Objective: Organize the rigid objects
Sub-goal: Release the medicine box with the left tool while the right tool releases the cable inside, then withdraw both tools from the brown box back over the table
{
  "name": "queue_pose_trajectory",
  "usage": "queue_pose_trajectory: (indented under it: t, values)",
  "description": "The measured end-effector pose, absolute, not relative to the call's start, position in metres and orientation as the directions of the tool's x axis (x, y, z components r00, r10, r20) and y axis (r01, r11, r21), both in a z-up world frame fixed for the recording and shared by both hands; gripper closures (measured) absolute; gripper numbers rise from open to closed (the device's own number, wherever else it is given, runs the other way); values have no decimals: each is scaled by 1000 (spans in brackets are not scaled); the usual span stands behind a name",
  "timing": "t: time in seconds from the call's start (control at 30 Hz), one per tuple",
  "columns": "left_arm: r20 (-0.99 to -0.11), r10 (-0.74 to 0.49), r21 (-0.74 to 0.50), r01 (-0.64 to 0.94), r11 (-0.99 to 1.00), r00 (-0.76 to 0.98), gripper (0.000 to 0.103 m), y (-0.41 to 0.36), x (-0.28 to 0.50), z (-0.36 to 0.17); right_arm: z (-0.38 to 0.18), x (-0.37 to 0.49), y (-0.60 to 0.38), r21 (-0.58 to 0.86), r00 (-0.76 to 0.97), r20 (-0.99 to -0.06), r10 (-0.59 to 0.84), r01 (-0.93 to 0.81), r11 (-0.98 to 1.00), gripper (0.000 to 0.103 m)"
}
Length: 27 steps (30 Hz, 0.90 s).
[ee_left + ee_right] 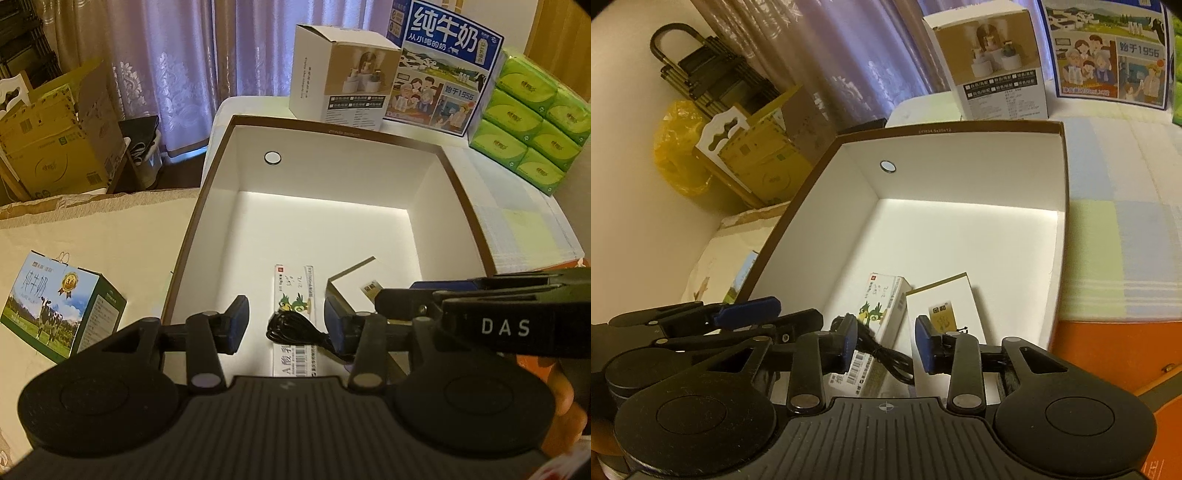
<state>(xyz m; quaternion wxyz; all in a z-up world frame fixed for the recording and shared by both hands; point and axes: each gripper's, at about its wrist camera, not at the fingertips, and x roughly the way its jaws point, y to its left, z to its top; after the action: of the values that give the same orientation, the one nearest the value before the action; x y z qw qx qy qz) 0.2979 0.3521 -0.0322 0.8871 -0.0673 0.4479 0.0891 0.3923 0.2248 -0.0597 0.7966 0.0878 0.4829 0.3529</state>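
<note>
A large open box with a brown rim (332, 127) (960, 127) and white inside stands in front of both grippers. On its floor lie a long white carton with green birds (293, 291) (882, 295), a white and gold box (354, 284) (945, 299), and a black cable (291, 328) (886, 354) draped over the bird carton. My left gripper (286, 323) is open above the cable. My right gripper (886, 343) is open too; the cable runs between its fingers, unpressed. Each gripper shows at the side of the other's view.
A small milk carton (55, 306) lies left of the box on the cream cloth. Behind the box stand a white humidifier box (343, 74), a blue milk case (443, 66) and green tissue packs (532, 122). Cardboard cartons (55, 140) sit by the curtain.
</note>
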Motion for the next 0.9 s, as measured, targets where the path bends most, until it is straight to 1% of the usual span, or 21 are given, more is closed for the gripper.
queue_pose_trajectory:
  t: [0.37,0.63,0.9]
  values:
    - [-780,78,-77,-219,973,621,63,328,261,-10,-38,360,198,444,325,-670,668,-546,711,70]
    - [-752,55,-92,-188,978,657,63,297,234,8,-26,333,165,408,359,-647,672,-581,704,70]
    - [-736,17,-123,-159,980,677,63,258,212,15,-16,312,123,421,369,-626,686,-580,697,69]
